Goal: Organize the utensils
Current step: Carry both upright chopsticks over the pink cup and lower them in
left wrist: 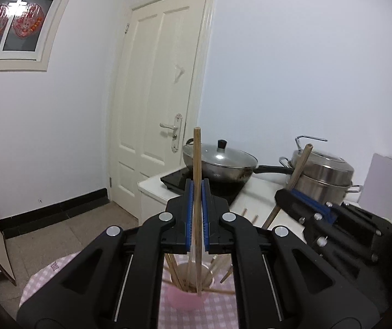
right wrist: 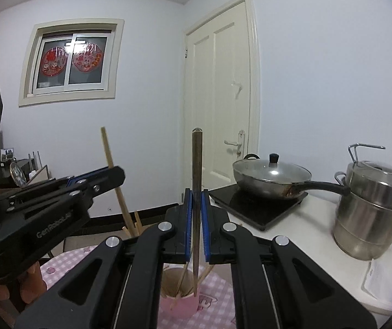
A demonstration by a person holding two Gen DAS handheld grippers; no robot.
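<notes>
My left gripper [left wrist: 197, 192] is shut on a light wooden chopstick [left wrist: 196, 164], held upright with its lower tip inside a pink cup [left wrist: 187, 293] holding several chopsticks. My right gripper [right wrist: 196, 200] is shut on a darker brown chopstick [right wrist: 196, 170], upright with its tip in the same pink cup [right wrist: 179, 301]. The right gripper also shows in the left wrist view [left wrist: 300, 200] with its chopstick [left wrist: 300, 164] tilted. The left gripper shows in the right wrist view [right wrist: 100, 181] with its chopstick [right wrist: 109, 159].
The cup stands on a pink checked tablecloth [left wrist: 218, 309]. A white counter [right wrist: 305, 235] to the right holds a black induction hob [right wrist: 256, 205] with a lidded wok [right wrist: 272, 178], a steel steamer pot [right wrist: 374, 213] and a paper [right wrist: 382, 279]. A door [left wrist: 157, 104] is behind.
</notes>
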